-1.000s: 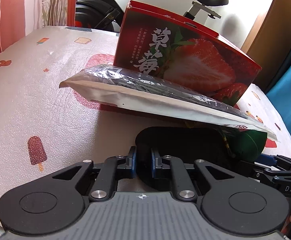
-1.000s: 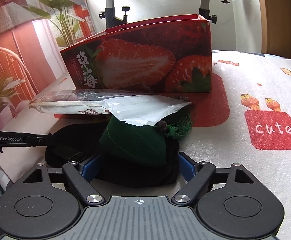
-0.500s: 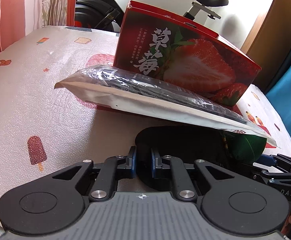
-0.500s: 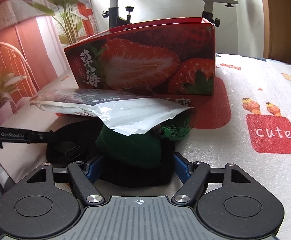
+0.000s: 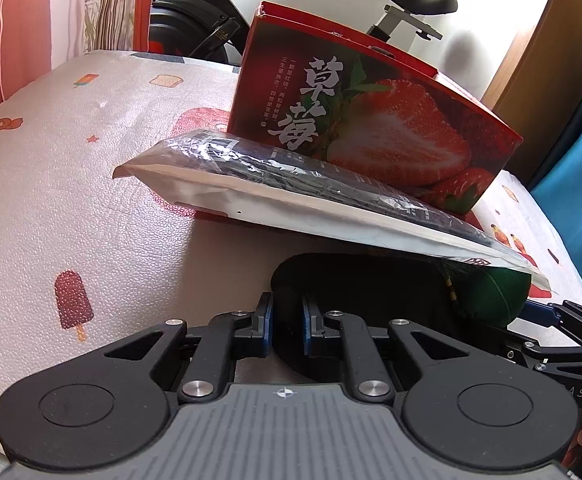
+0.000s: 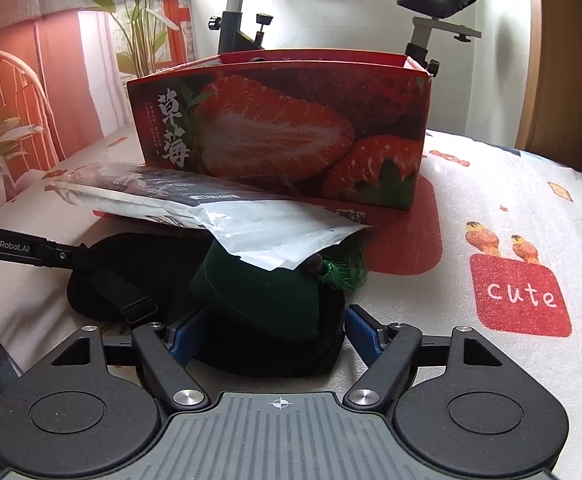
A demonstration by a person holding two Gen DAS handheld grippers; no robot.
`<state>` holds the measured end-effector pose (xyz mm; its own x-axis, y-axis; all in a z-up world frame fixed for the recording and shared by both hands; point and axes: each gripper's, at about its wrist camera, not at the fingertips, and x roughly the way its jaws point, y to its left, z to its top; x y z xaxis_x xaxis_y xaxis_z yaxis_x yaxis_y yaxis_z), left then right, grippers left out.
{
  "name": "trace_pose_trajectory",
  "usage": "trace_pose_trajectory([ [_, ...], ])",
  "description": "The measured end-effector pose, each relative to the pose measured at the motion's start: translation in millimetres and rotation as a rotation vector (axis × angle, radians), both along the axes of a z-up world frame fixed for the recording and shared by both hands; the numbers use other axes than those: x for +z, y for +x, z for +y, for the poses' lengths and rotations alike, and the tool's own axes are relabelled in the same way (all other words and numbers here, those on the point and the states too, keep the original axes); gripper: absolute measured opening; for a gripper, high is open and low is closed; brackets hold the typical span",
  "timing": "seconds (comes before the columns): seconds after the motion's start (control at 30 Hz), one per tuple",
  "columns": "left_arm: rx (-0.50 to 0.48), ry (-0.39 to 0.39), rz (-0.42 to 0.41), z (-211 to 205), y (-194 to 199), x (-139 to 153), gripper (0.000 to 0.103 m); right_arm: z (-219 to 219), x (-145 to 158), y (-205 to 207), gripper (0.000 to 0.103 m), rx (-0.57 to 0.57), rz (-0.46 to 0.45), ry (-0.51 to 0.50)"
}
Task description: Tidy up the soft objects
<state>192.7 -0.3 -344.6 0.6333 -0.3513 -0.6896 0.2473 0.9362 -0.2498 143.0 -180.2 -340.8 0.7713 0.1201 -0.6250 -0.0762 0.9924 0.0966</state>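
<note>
**Both tongs at the black mask, packet propped above**

Nearest in the left wrist view, the left tongs (image 5: 287, 330) are pinched narrow on the edge of a flat black mask (image 5: 355, 284) lying on the bench (image 5: 71, 216). In the right wrist view the right tongs (image 6: 263, 330) stand wide, one blue pad on each side of the other end of the mask (image 6: 267, 356), where a green pouch (image 6: 259, 296) with a tassel (image 6: 343, 272) sits on top. Whether the pads press the fabric cannot be told. The mask's strap and buckle (image 6: 137, 306) lie to the left of the pouch, and the left tongs' arm (image 6: 15, 250) reaches in from that side.

Just behind, a plastic packet (image 5: 299, 192) with dark contents rests tilted, its near corner lying over the pouch (image 5: 491, 296) and its far end raised off the bench; the same packet (image 6: 211, 208) shows a white flap.

Beyond it stands an open red strawberry box (image 6: 283, 132), upright on the patterned cover, close behind the packet. Farthest back, an exercise bike (image 6: 439, 0) stands off the bench.
</note>
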Motion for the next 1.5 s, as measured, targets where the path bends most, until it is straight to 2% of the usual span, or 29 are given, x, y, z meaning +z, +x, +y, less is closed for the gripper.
trace_pose_trajectory([
  [0.1,-0.004,0.001,0.008,0.2,2.1,2.1,0.018,1.3,3.1,-0.9,0.069,0.014,-0.014,-0.007],
  [0.23,-0.005,-0.018,-0.023,4.6,0.9,13.3,0.02,5.4,5.5,-1.4,0.058,0.046,-0.017,-0.027],
  [0.33,-0.035,-0.043,-0.053,3.4,-1.7,25.1,0.028,8.2,7.4,0.0,0.056,0.064,-0.016,-0.021],
  [0.4,-0.069,-0.054,-0.067,-1.0,-4.4,30.9,0.04,10.4,7.3,2.2,0.056,0.081,-0.012,-0.014],
  [0.57,-0.099,-0.064,-0.061,-9.2,-7.2,29.4,0.042,21.5,8.0,8.0,0.056,0.154,-0.014,0.011],
  [0.67,-0.076,-0.058,-0.056,-8.2,-5.9,27.8,0.042,30.1,9.6,14.9,0.056,0.2,-0.016,0.017],
  [0.77,-0.013,-0.071,-0.054,4.8,-1.0,29.3,0.043,38.9,11.9,23.6,0.056,0.234,-0.022,0.028],
  [0.83,0.031,-0.076,-0.054,13.1,0.9,30.5,0.052,44.7,12.8,29.6,0.056,0.252,-0.023,0.024],
  [0.87,0.051,-0.083,-0.053,17.9,2.1,31.4,0.052,47.5,12.9,32.2,0.056,0.261,-0.023,0.019],
  [0.97,0.042,-0.125,-0.047,21.9,3.7,33.9,0.051,52.3,11.5,37.0,0.056,0.275,-0.019,0.011],
  [1.07,-0.035,-0.155,-0.048,10.5,1.6,35.5,0.051,51.3,9.7,36.9,0.056,0.272,-0.018,0.017],
  [1.17,-0.135,-0.219,-0.01,-7.4,3.6,30.1,0.052,48.8,8.3,35.6,0.057,0.268,-0.014,0.023],
  [1.27,-0.186,-0.247,0.028,-23.3,5.8,20.7,0.052,46.1,8.0,33.0,0.057,0.264,-0.015,0.029],
  [1.33,-0.197,-0.262,0.049,-29.8,10.1,15.5,0.052,45.3,8.2,32.0,0.057,0.264,-0.016,0.023],
  [1.5,-0.17,-0.395,0.127,-25.4,22.3,2.2,0.052,44.5,9.1,29.5,0.057,0.263,-0.027,0.019],
])
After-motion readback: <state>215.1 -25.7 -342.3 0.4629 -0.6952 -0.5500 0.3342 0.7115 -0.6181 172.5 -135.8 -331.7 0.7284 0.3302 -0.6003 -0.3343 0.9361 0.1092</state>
